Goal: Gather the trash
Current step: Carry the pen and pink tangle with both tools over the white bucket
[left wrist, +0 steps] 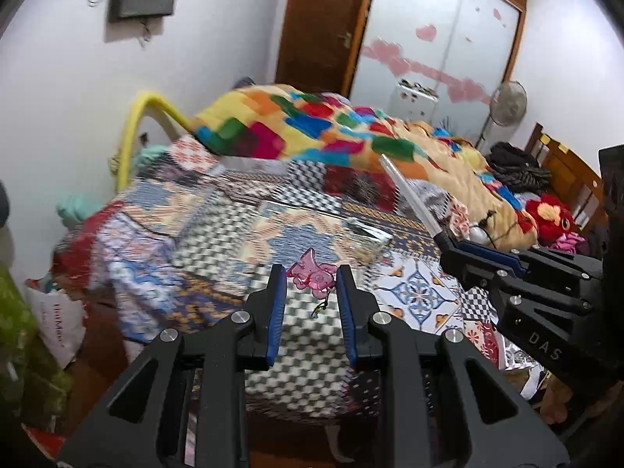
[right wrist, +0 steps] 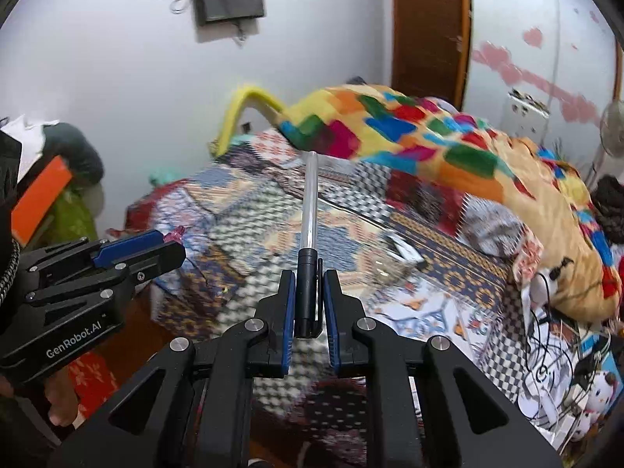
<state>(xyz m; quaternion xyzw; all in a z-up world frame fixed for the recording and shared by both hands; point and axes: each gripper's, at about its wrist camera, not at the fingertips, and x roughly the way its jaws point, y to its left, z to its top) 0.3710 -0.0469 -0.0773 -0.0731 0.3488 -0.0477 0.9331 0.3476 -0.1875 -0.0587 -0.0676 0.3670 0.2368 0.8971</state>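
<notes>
My left gripper (left wrist: 311, 277) is shut on a pink translucent plastic charm (left wrist: 312, 276) with a small cord hanging below it, held above the bed. It shows in the right wrist view (right wrist: 173, 242) at the left, with the pink piece (right wrist: 175, 234) at its tip. My right gripper (right wrist: 309, 277) is shut on a pen (right wrist: 310, 210) with a black cap and a clear barrel that points away from me. The pen (left wrist: 409, 195) shows in the left wrist view, sticking up from the right gripper (left wrist: 448, 242). A crumpled clear wrapper (left wrist: 368, 240) lies on the patterned bedsheet (left wrist: 195, 234); it also shows in the right wrist view (right wrist: 394, 261).
A multicoloured blanket (left wrist: 312, 124) is heaped across the far side of the bed. A red plush toy (left wrist: 550, 218) and dark clothing (left wrist: 514, 167) lie at the right. A white bag (left wrist: 58, 323) sits on the floor at the left. Cables and small toys (right wrist: 565, 370) lie by the bed's right edge.
</notes>
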